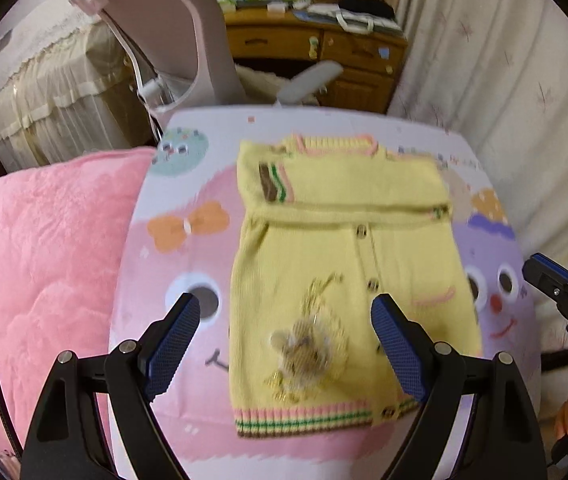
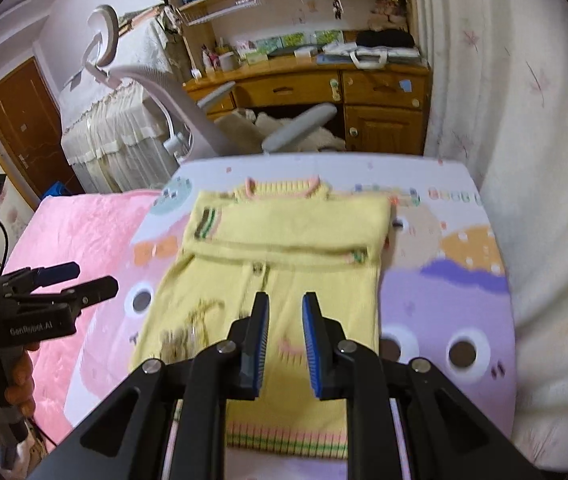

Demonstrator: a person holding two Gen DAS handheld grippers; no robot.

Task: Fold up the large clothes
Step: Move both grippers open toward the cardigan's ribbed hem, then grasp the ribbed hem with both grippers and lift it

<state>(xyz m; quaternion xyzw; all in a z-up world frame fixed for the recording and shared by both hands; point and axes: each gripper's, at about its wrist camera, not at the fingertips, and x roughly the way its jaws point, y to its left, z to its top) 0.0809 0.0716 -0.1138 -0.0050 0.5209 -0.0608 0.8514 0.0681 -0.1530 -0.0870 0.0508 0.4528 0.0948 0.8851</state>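
1. Behind the work surface, a wooden desk (image 2: 364, 92) with drawers, a grey office chair (image 2: 204, 120) and a white curtain (image 2: 504, 100) on the right are seen.
2. A cartoon-printed sheet (image 1: 188, 240) is spread on the bed, and a pink blanket (image 1: 44, 248) lies along its left edge.
3. The yellow knitted cardigan (image 1: 324, 248) is laid flat in the middle of the sheet, with the sleeves folded across the chest and the striped hem (image 1: 304, 420) nearest to the cameras.
4. The left tool (image 1: 284, 340) is held wide open above the lower part of the cardigan; nothing is gripped.
5. The right tool (image 2: 284, 344) is held above the hem with its jaws only narrowly apart, and nothing is held between them.
6. Free sheet is visible on both sides of the cardigan and beyond the collar (image 2: 282, 188).
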